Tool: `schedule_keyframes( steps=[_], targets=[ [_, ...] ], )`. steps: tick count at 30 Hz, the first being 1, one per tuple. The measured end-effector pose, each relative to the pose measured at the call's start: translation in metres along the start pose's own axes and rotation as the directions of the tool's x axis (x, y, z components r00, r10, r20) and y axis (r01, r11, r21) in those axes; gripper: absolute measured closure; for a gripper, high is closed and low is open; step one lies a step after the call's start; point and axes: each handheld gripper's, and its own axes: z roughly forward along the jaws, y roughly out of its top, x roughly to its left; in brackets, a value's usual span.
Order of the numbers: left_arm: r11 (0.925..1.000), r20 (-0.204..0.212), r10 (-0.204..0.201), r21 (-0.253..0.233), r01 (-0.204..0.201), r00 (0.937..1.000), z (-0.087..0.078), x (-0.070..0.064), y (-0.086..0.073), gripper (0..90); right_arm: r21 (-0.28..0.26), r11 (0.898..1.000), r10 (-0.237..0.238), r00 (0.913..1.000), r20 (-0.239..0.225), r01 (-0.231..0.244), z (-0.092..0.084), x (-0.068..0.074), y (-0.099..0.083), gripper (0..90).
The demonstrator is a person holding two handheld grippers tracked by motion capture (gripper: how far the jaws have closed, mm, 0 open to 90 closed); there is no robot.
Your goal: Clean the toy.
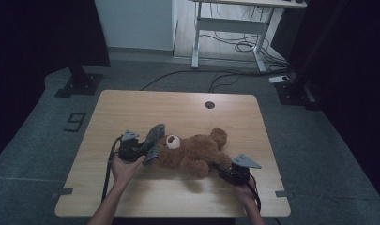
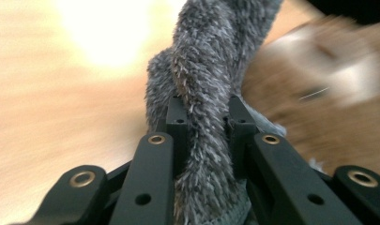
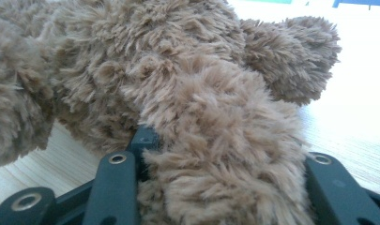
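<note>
Gripping a grey cloth (image 2: 201, 93), the left hand-held gripper (image 1: 148, 149) risks slippage; the right hand-held gripper (image 1: 224, 169) is clamping the teddy bear (image 1: 197, 151), whose leg (image 3: 225, 154) could be tugged free.

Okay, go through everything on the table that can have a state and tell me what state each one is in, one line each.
teddy bear: lying on its back on the table, a limb gripped at its right end.
grey furry cloth: pinched and lifted beside the bear's head.
left gripper: shut on the grey furry cloth.
right gripper: shut on the bear's limb.
table: wooden top, bare around the bear.
</note>
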Motion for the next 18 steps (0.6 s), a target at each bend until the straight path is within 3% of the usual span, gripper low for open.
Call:
schedule_keyframes(
  steps=[1, 4, 9, 13, 18],
  targets=[
    [0.9994, 0.013, 0.0, 0.034, 0.0, 0.9999, 0.008, 0.003, -0.008, 76.3, 0.0, 1.0, 0.001, 1.0, 0.002, -0.001, 0.0, -0.001, 0.0, 51.2],
    [0.999, 0.032, -0.004, 0.046, 0.002, 0.9995, 0.017, 0.004, -0.018, 76.4, -0.001, 1.0, 0.004, 1.0, 0.005, -0.004, 0.0, -0.001, -0.001, 51.4],
    [0.9985, 0.006, 0.001, 0.054, -0.001, 1.0, 0.016, 0.004, -0.017, 76.1, 0.001, 1.0, 0.009, 0.9999, 0.012, -0.009, 0.001, -0.001, -0.001, 51.3],
    [1.0, -0.004, -0.004, -0.003, 0.004, 1.0, 0.0, 0.006, -0.012, 75.8, -0.001, 1.0, 0.004, 0.9998, 0.017, -0.004, 0.0, -0.001, -0.002, 50.8],
    [0.9974, -0.022, 0.054, -0.046, -0.055, 0.9983, -0.032, 0.0, -0.004, 75.7, -0.004, 1.0, 0.009, 0.9997, 0.025, -0.009, -0.001, -0.004, -0.002, 49.0]
  ],
)
